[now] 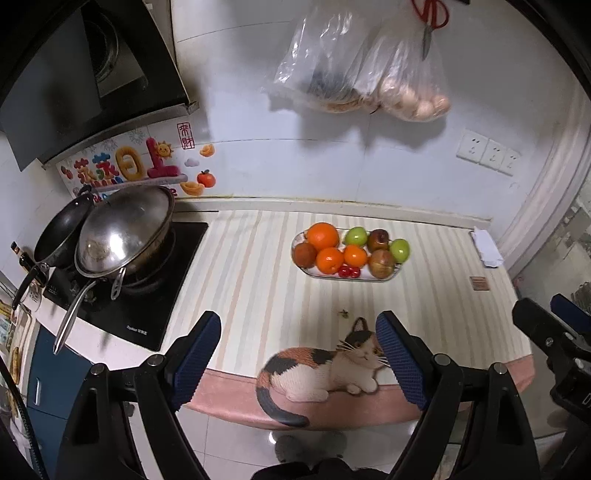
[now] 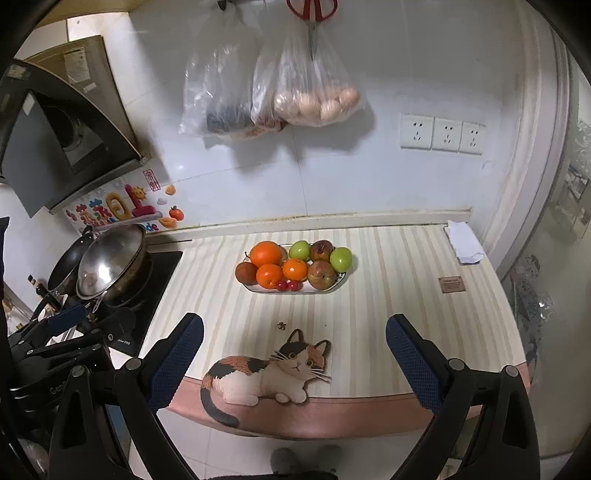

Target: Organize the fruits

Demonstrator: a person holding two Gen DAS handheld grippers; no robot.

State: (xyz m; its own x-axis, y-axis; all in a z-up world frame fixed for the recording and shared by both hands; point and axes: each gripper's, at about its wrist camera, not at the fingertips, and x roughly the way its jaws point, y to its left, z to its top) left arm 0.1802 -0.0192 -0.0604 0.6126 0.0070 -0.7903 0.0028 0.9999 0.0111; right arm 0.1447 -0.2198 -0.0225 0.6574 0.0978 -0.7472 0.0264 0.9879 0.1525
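Note:
A white oval plate stands at the back of the striped counter mat. It holds three oranges, two green apples, two red apples, a brown fruit and small red cherries. My left gripper hovers over the mat's front edge, open and empty, well short of the plate. My right gripper hangs beside it, also open with nothing between its fingers.
A stove with a lidded wok and a black pan sits at the left. Plastic bags, one with eggs, and scissors hang on the wall. A white cloth lies at the back right.

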